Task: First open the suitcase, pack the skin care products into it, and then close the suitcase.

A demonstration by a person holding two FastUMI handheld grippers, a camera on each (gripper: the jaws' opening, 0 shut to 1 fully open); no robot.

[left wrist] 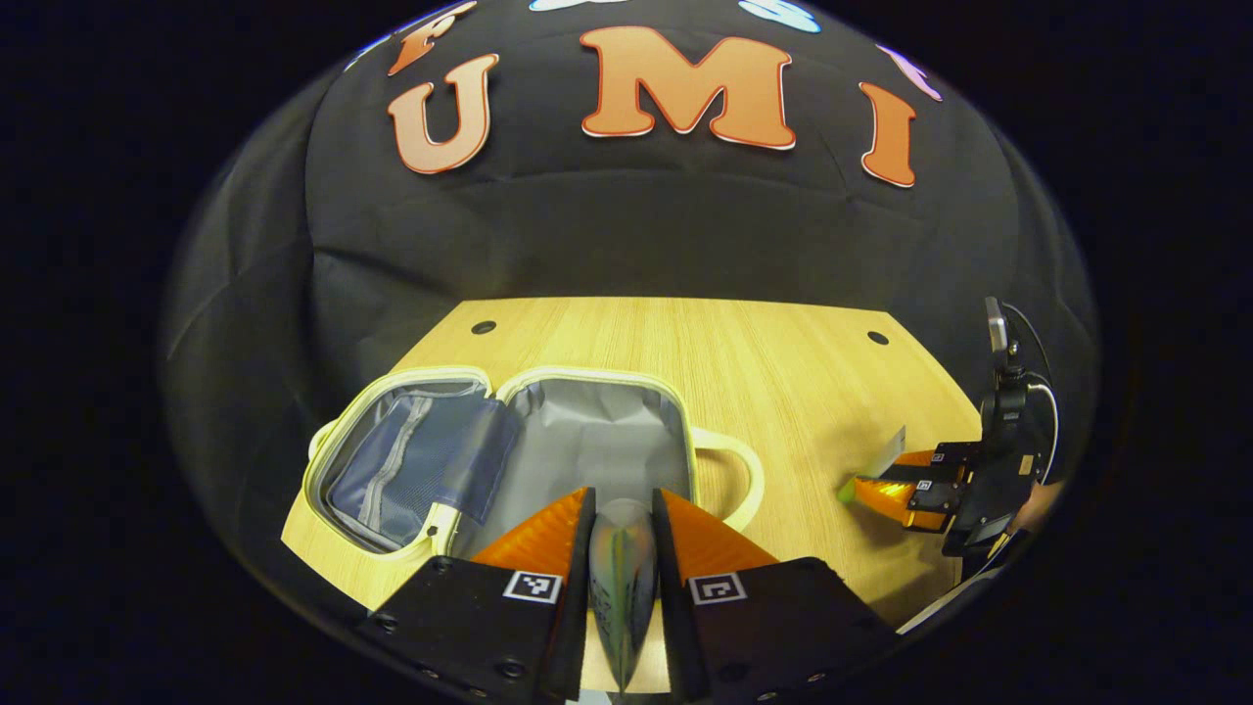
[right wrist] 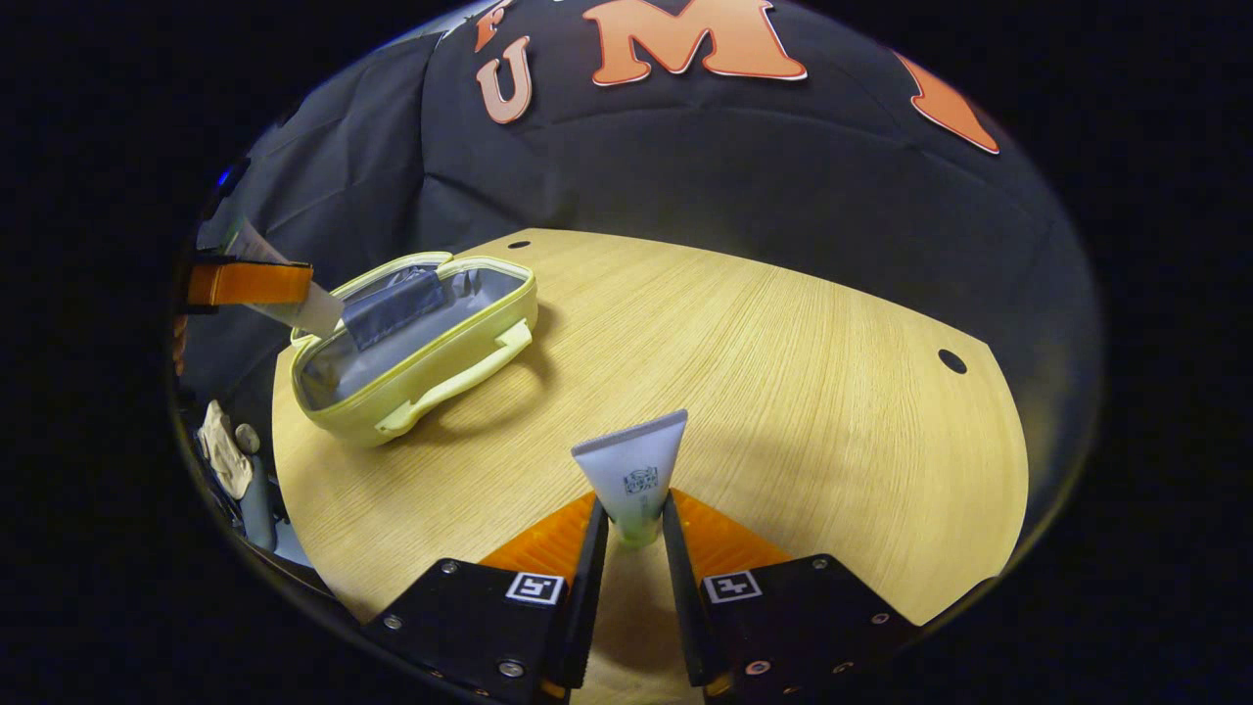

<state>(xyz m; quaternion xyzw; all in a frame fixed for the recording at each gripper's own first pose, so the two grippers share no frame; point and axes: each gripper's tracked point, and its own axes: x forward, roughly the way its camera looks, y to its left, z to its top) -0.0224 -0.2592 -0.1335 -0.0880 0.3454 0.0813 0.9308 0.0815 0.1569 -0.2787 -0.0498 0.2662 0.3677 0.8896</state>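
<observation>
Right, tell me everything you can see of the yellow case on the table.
The yellow case is a small, soft-looking pouch with pale yellow walls, a zip rim and a yellow carry handle on its side. It lies unzipped and spread open on the wooden table, showing a grey lining in one half and a bluish mesh pocket in the other. No product shows inside. The left gripper holds a tube at its near edge, not yet in; whether the tube touches it is unclear.
</observation>
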